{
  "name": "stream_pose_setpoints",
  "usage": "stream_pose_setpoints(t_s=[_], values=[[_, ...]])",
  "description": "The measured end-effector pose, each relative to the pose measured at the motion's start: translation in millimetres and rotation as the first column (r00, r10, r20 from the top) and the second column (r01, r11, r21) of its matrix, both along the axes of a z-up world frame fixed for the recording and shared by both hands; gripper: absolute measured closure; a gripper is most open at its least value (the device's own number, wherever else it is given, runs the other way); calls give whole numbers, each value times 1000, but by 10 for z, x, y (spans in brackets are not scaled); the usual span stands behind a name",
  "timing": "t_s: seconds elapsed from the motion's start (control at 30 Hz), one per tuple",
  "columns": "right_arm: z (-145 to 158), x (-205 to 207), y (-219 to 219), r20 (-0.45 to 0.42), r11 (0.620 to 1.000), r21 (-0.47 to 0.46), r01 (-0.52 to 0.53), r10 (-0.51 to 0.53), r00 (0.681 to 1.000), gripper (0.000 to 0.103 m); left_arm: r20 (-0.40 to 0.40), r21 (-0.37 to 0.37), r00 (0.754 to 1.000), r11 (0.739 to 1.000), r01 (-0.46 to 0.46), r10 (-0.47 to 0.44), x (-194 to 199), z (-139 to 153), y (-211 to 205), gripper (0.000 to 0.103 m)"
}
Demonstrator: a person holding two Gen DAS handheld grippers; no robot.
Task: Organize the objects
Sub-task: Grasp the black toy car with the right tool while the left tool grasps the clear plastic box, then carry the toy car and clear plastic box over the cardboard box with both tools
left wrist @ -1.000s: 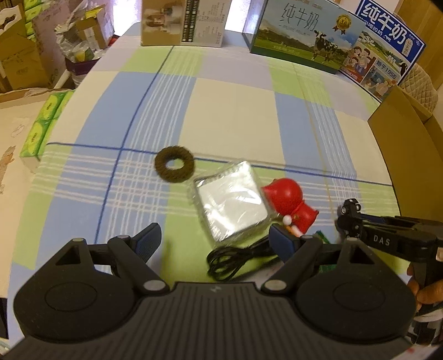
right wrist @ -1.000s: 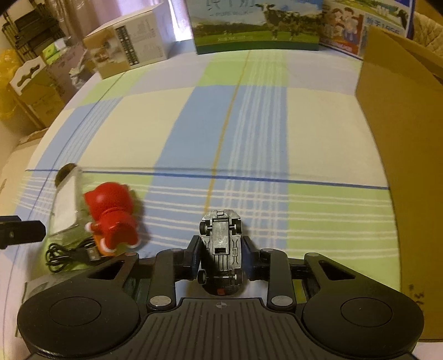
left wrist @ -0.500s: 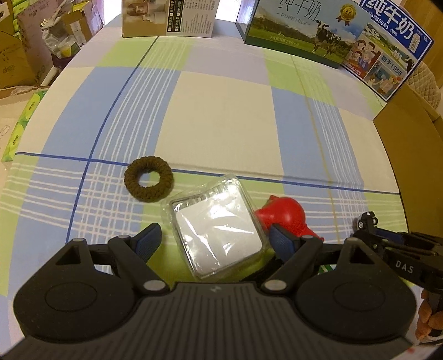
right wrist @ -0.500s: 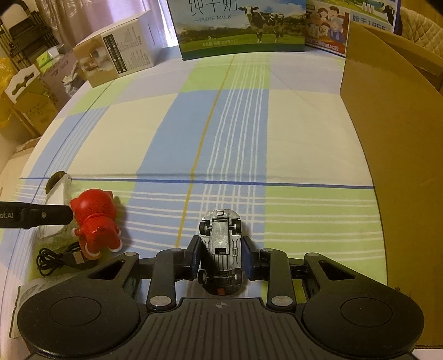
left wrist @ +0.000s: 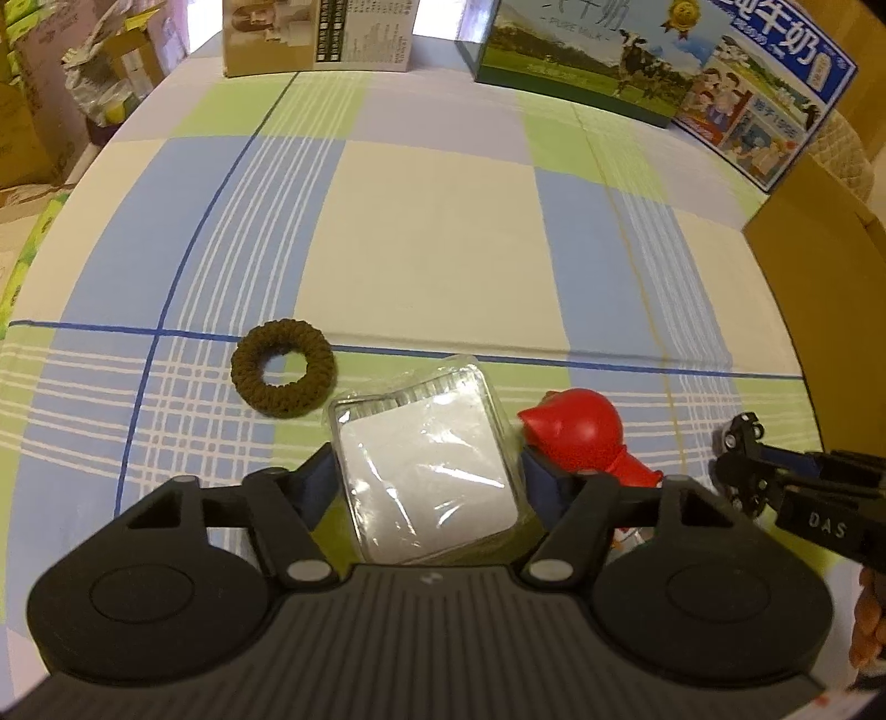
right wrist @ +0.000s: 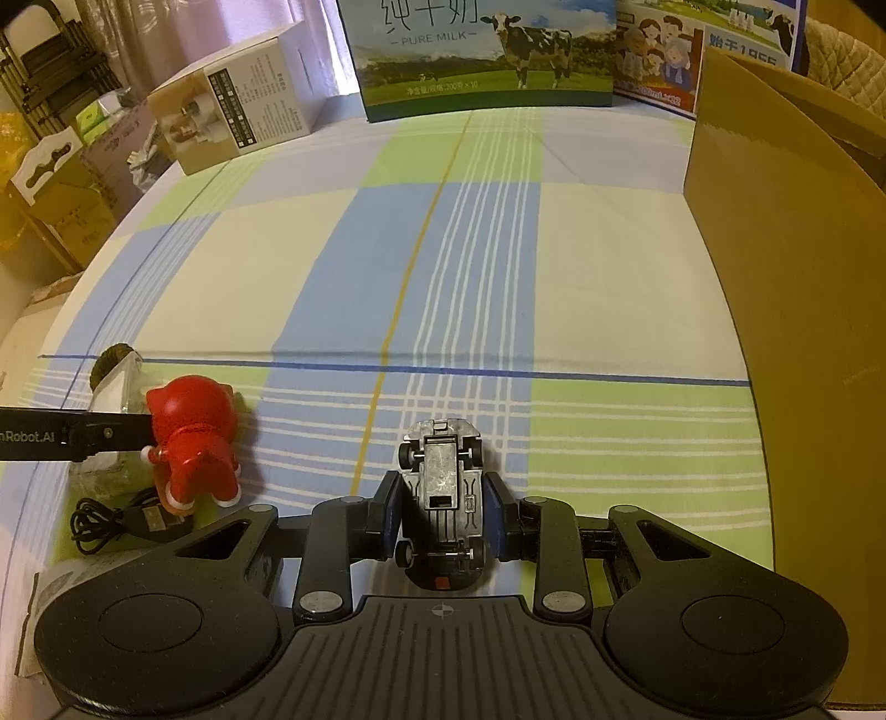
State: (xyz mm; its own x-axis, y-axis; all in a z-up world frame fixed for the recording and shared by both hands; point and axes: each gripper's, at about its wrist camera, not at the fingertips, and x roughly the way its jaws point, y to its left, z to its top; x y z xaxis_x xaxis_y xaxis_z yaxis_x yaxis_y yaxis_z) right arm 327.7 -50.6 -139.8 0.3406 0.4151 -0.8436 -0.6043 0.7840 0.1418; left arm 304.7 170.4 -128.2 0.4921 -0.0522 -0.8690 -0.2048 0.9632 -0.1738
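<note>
A clear plastic packet (left wrist: 421, 443) with a white pad inside lies on the checked tablecloth (left wrist: 432, 249). My left gripper (left wrist: 426, 487) has closed in on it, both pads touching its side edges. Left of the packet lies a brown knitted hair ring (left wrist: 283, 368), and a red toy figure (left wrist: 581, 437) stands against its right side. My right gripper (right wrist: 443, 509) is shut on a small grey toy car (right wrist: 443, 482), held belly-up just above the cloth. In the right wrist view the red toy figure (right wrist: 191, 432) stands at the left, with a coiled black cable (right wrist: 111, 520) in front of it.
A tall open cardboard box (right wrist: 786, 310) stands along the table's right side. Milk cartons (right wrist: 482, 50) and a beige product box (right wrist: 243, 116) line the far edge. More boxes are stacked on the floor beyond the left edge (right wrist: 50, 183).
My left gripper moved forward over the packet and its fingers narrowed onto it. The right gripper kept hold of the toy car and shifted slightly.
</note>
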Motion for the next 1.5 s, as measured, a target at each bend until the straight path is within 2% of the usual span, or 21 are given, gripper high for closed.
stream_pose_setpoints(t_s=[0.2,0.4,0.6,0.83,1.13,1.5], values=[[-5,-6,-11,11,1000,-10,-7,7,1000,76,5,6,999,999,34,-34,-137,-1,125,38],[-11,-23,5,22,1000,-18,-14,14,1000,76,-21,9,1000,1000,-7,8,-173,-36,198,35],[-19,-23,-5,28,1000,-18,-21,21,999,76,-25,51,1000,999,-14,16,-119,-40,113,41],[-16,-43,-15,32,999,-19,-30,30,999,76,-26,44,999,999,-27,29,-189,-13,137,42],[35,-116,-60,29,999,-8,-44,44,999,76,19,52,998,996,-66,65,-374,207,188,42],[353,-288,-130,60,995,74,-71,67,996,76,73,56,994,994,-90,86,-673,565,158,42]])
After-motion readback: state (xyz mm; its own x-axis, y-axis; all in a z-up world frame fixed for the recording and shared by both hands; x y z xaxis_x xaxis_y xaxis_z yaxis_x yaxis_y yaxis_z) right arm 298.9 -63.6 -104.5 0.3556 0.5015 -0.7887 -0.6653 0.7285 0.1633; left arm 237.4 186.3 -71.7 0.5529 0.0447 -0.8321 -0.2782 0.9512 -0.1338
